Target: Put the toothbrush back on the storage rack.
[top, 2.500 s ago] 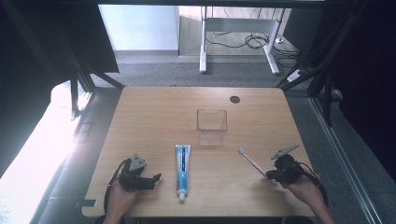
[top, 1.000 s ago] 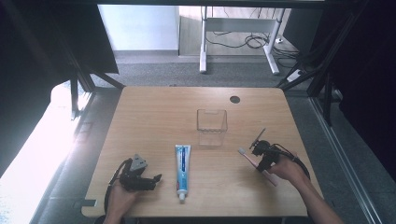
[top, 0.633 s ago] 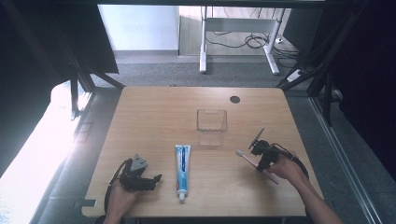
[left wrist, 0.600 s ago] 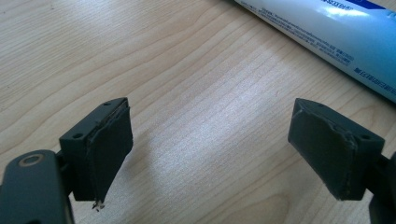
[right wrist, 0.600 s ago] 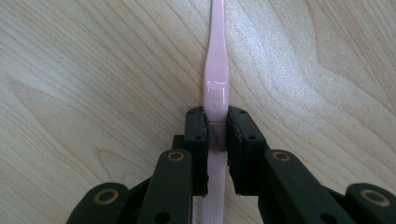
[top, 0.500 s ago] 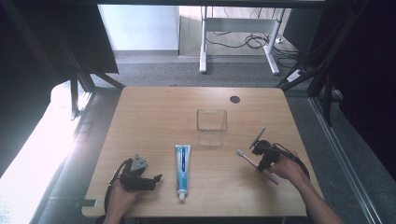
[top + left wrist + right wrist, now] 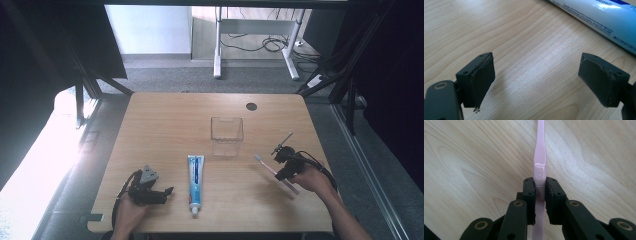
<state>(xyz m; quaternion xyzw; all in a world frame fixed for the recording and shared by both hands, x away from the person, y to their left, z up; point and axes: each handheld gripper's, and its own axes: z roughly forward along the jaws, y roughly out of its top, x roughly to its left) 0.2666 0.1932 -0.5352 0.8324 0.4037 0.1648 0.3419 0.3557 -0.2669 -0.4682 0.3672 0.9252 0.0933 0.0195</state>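
A pink toothbrush (image 7: 264,164) lies slanted on the wooden table (image 7: 165,120) at the right. My right gripper (image 7: 281,167) is shut on its handle. In the right gripper view the two pads of that gripper (image 7: 540,192) press on the ribbed part of the toothbrush (image 7: 540,152), whose neck runs away from me. These jaws have just been closing on it. A white and blue toothpaste tube (image 7: 195,183) lies at the front middle, cap toward me. My left gripper (image 7: 166,193) rests open just left of it, with bare wood between its jaws (image 7: 536,82) and the tube (image 7: 599,17) beyond.
A clear square plastic box (image 7: 227,135) stands upright in the middle of the table, behind the tube and the toothbrush. A dark round hole (image 7: 251,106) sits near the far edge. Black frame posts flank the table.
The right gripper has come in from the right onto the toothbrush and shut on its handle. The brush end has shifted slightly. The left gripper has stayed put.
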